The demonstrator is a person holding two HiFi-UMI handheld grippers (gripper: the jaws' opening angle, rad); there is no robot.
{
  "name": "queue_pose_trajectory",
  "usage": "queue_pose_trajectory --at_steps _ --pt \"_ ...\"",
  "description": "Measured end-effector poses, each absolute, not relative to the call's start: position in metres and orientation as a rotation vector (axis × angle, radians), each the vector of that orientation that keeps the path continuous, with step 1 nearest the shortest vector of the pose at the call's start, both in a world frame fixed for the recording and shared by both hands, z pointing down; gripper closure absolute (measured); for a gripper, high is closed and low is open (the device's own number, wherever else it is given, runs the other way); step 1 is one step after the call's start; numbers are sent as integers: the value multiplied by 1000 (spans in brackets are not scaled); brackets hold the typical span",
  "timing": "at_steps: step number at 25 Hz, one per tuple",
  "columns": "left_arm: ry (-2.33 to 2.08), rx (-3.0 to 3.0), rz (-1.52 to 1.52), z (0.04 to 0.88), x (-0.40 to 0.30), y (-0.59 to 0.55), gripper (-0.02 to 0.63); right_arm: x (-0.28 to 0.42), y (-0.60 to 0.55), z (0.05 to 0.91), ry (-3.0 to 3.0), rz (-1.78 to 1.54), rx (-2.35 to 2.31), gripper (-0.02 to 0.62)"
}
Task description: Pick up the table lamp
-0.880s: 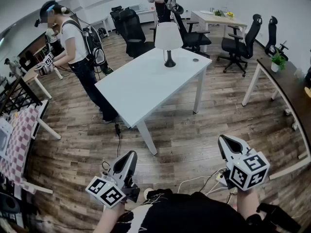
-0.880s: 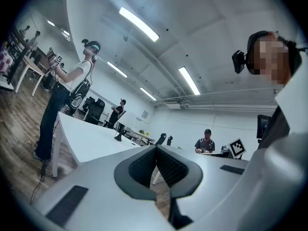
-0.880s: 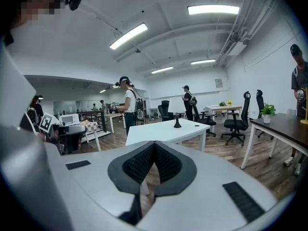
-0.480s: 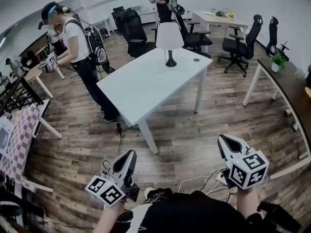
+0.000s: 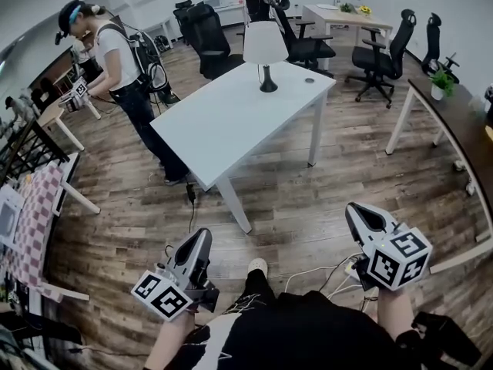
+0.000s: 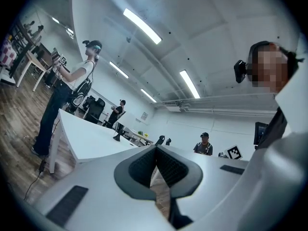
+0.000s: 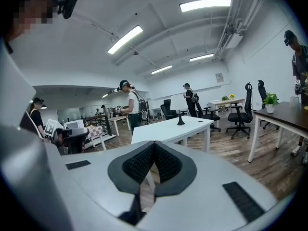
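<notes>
at 12 o'clock on the table (image 5: 223, 129), the upright lamp (image 5: 266, 52) is seen well beyond the left gripper (image 5: 202, 239) and right gripper (image 5: 356, 211), both closed, empty.

The left tool (image 5: 199, 241) sits in the lower left of the head view. Its jaws are closed together with nothing between them, tips pointing up the frame. The right tool (image 5: 357, 214) sits in the lower right, jaws likewise pressed together and empty. The left forearm (image 5: 166, 345) and right forearm (image 5: 394, 322) enter from the bottom edge, well apart.
</notes>
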State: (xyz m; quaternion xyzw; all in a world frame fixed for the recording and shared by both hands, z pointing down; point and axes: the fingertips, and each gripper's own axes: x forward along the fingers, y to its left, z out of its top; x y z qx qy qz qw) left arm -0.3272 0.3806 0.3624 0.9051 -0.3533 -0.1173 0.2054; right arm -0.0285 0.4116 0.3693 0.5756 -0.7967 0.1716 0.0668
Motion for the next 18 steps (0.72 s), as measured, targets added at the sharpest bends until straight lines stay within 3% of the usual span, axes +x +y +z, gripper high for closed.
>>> queue_pose_trajectory --at_steps 18 --pt "-890 2531 -233 382 -273 239 594 10 309 388 -2287 558 1805 581"
